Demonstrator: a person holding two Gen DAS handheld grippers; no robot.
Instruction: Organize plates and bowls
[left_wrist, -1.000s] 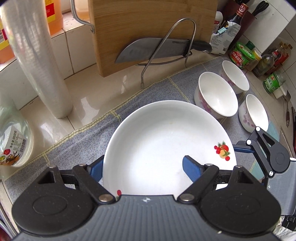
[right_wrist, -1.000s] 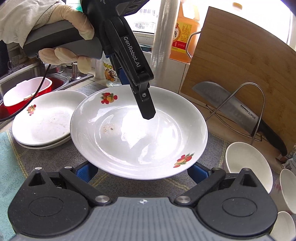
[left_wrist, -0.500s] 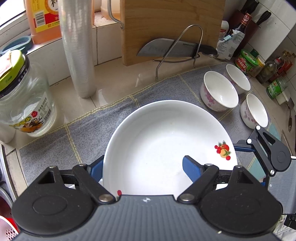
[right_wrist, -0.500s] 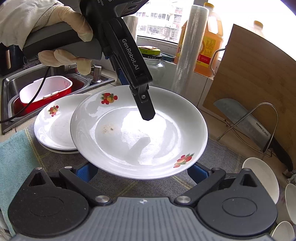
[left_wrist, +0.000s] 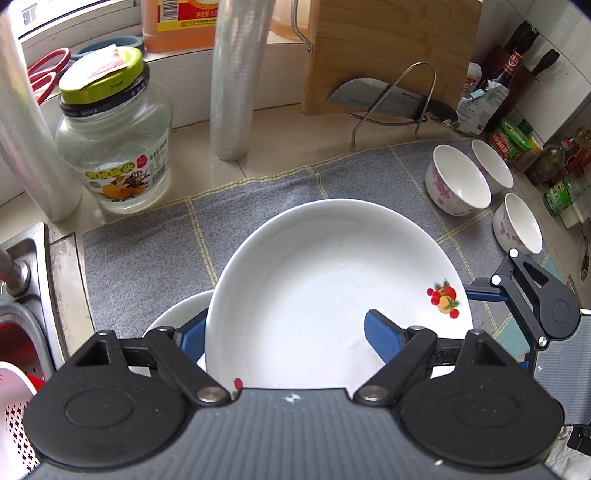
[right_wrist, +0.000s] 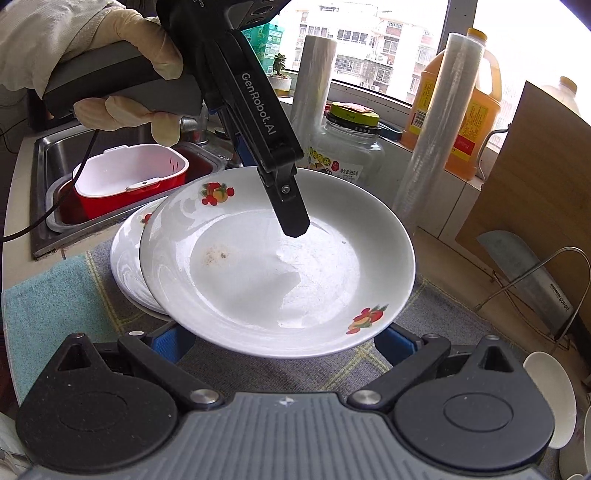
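A white plate with fruit prints (left_wrist: 325, 295) (right_wrist: 273, 273) hangs above the grey mat, held from two sides. My left gripper (left_wrist: 286, 341) is shut on its near rim, one finger on top, one below; it also shows in the right wrist view (right_wrist: 291, 218). My right gripper (right_wrist: 280, 341) grips the opposite rim from below; its blue pads (right_wrist: 170, 341) sit wide apart under the plate. A stack of similar plates (right_wrist: 127, 258) lies just left and below, also in the left wrist view (left_wrist: 173, 317). Three white bowls (left_wrist: 458, 181) stand at the right.
A glass jar (left_wrist: 114, 136), film rolls (left_wrist: 232, 77), oil jug (right_wrist: 458, 99), cutting board (left_wrist: 388, 51) and a knife on a wire rack (left_wrist: 391, 99) line the back. A sink with a red and white basket (right_wrist: 125, 177) is at the left. Condiment bottles (left_wrist: 517, 144) stand far right.
Both grippers have carried the plate leftward, toward the sink; it now overlaps the plate stack. The bowls and knife rack have slid off to the right in view.
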